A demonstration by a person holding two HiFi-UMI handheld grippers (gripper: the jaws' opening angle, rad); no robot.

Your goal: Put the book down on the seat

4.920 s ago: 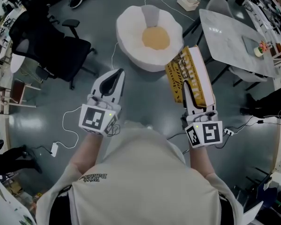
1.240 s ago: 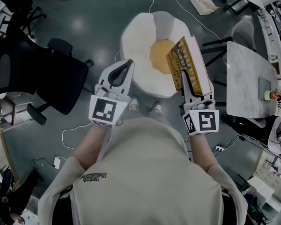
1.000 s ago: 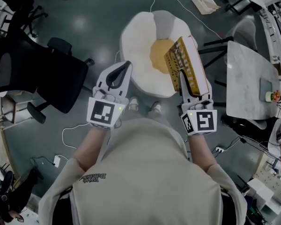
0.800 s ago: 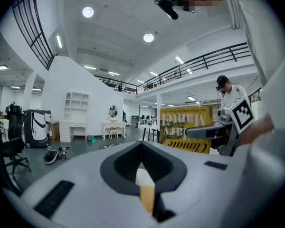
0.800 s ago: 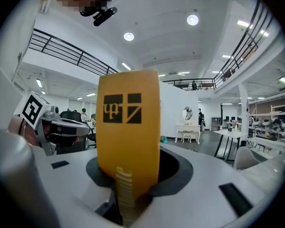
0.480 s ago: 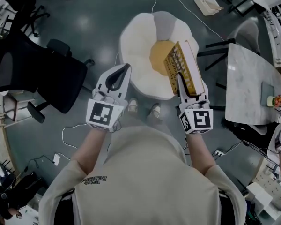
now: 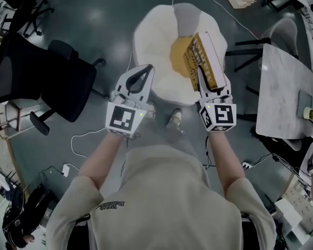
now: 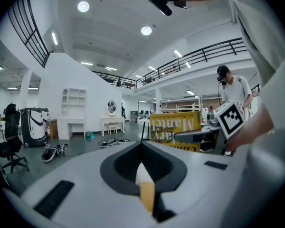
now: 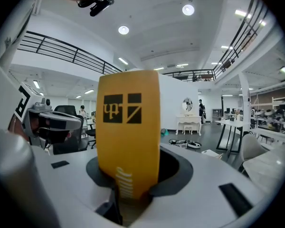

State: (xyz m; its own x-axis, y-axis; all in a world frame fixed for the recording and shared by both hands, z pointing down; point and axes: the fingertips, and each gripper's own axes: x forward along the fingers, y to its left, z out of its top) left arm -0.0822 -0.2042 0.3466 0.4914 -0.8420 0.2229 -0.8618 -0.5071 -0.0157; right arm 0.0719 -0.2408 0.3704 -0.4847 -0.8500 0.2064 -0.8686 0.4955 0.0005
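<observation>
– where is the book now?
– clamped on edge between the jaws of the right gripper; it hangs over the right side of the white seat, by the yellow centre; whether it touches the cushion i cannot tell.
– and the left gripper?
– jaws together, nothing between them; held at the seat's near left edge.

Standing stock: one yellow book; two grippers, namely left gripper and right gripper; one round white seat; one black office chair; one marble-topped table; two shoes.
</observation>
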